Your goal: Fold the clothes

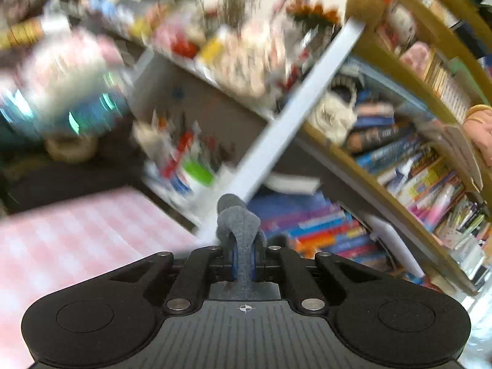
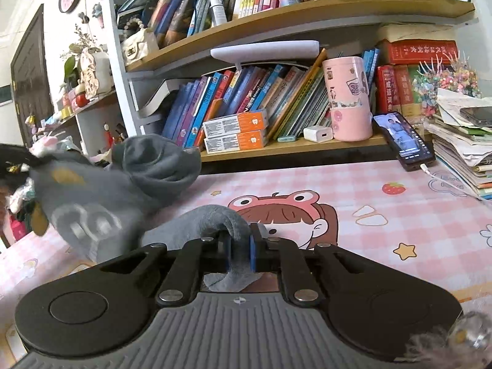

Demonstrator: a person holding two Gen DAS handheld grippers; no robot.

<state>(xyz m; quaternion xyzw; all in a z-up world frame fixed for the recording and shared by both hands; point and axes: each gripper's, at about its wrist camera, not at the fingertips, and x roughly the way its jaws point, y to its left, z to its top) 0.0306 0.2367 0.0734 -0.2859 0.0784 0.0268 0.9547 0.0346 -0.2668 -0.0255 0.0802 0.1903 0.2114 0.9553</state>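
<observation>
Gripping stage of a fold: both tools are pressed together on the same grey garment [image 2: 123,184], a soft, fleecy knit with a pale printed motif and a small yellow patch, its bulk bunched and lifted above the left part of the table [image 2: 384,215]. Right tool [image 2: 240,246]: blue-padded fingers [image 2: 253,253] pinching a rolled edge of the grey fabric, which loops over the left pad and hangs out beneath. Left tool [image 1: 243,258]: jaws closed on a narrow ridge of the same felt-like cloth, which stands up in a thick fold above the fingertips; that view is tilted and heavily blurred, so little else can be told from it. Table covering: smooth pink-and-white checked cloth printed with a cartoon child in a frog hat, stars and a strawberry. Behind: wooden bookshelf [image 2: 307,9] of leaning glossy books, a pink cylindrical tin [image 2: 349,98] with stickers, a white charger block [image 2: 318,133], a phone [image 2: 404,141] propped with screen lit, a stack of papers [image 2: 458,147]. Judged next move: draw the two held points apart to spread the garment flat on the checked cloth before any crease; limp knit will likely sag and twist unless tension is kept even.
</observation>
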